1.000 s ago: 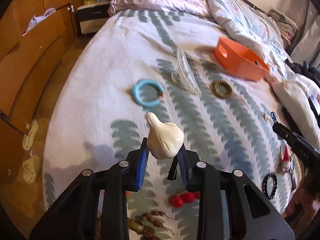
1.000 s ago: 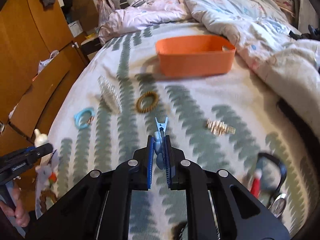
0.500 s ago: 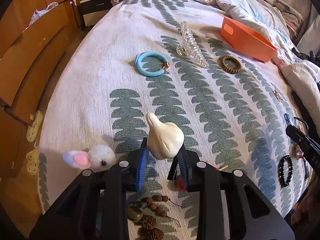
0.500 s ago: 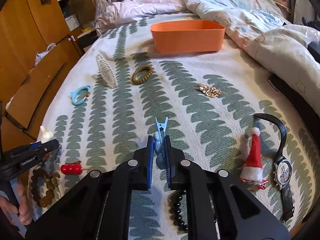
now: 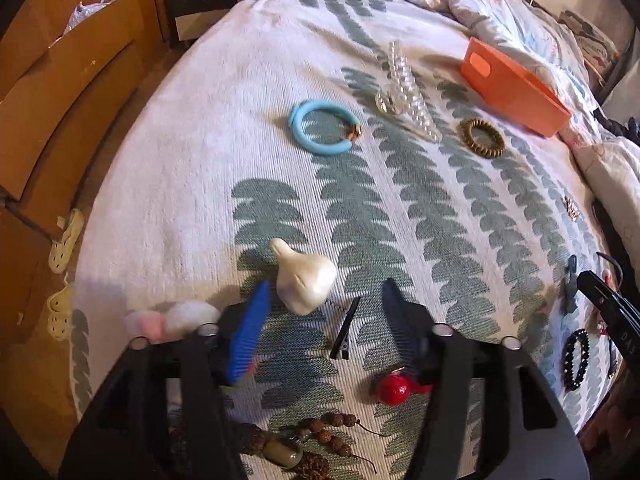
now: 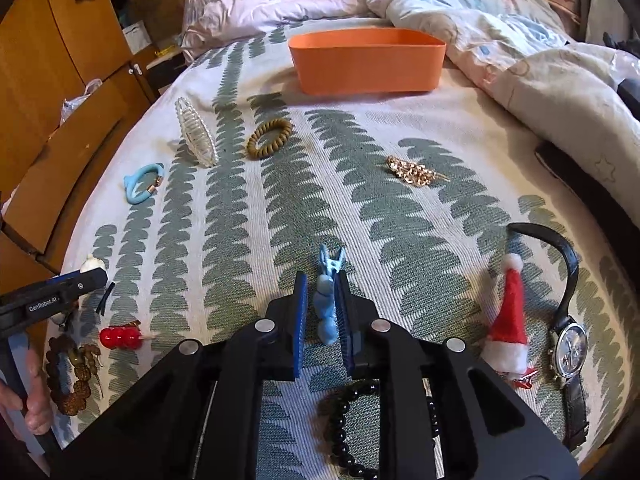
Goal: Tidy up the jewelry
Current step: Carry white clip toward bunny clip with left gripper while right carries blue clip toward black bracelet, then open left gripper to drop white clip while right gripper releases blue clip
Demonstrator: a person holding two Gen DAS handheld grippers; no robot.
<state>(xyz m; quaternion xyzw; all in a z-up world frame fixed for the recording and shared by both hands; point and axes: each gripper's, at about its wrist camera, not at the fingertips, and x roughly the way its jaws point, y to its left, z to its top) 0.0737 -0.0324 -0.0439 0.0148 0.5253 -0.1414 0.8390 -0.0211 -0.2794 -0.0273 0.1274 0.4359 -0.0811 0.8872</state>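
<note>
My left gripper [image 5: 326, 284] hangs low over the bedspread, its jaws opening wide. A cream garlic-shaped hair clip [image 5: 306, 280] lies on the cover between the pads, near the left one and free of both, its black clip [image 5: 345, 334] sticking out behind. My right gripper [image 6: 321, 282] is opening a little. A light blue clip [image 6: 328, 300] stands between its pads, leaning on the right one with a gap on the left. The orange bin [image 6: 366, 62] stands far up the bed.
On the cover lie a blue ring [image 5: 322, 130], a clear claw clip [image 5: 408, 88], a brown spiral tie [image 5: 482, 138], a gold brooch [image 6: 414, 170], a Santa hat clip [image 6: 508, 320], a watch [image 6: 568, 340], black beads [image 6: 348, 420], a red berry clip [image 5: 394, 388] and brown beads [image 5: 280, 448]. A wooden wardrobe [image 6: 48, 92] is at the left.
Both grippers came down toward the bed. The left jaws spread and let the garlic clip down onto the cover. The right jaws parted slightly around the blue clip.
</note>
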